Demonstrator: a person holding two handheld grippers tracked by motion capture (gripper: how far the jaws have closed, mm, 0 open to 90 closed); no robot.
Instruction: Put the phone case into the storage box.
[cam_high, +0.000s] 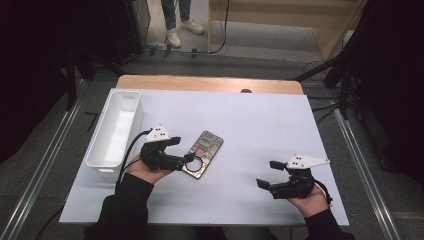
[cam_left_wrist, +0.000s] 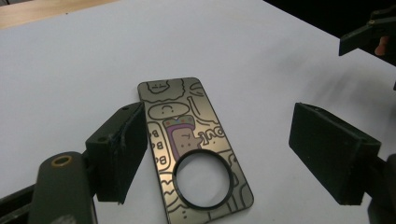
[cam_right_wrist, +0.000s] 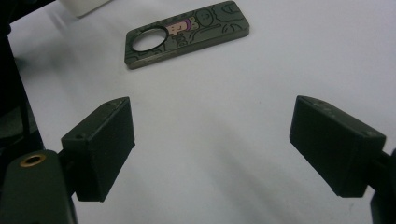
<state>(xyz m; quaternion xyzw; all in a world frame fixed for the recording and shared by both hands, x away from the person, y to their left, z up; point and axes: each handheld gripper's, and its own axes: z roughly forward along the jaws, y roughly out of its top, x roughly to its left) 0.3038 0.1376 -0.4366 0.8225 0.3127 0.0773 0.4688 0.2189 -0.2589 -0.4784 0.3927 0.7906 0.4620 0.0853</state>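
So the counter (cam_high: 250, 120) is mostly bare, white bin (cam_high: 114, 128) waiting at its left edge. Phone case (cam_high: 202, 153) lies flat mid-counter, left tongs (cam_high: 184, 151) gaping around its ring end, not gripping yet. Right tongs (cam_high: 269, 173) sit released, well apart

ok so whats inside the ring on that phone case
Through the black ring on the patterned phone case, only the white table sheet shows. What lies under the case itself is covered.
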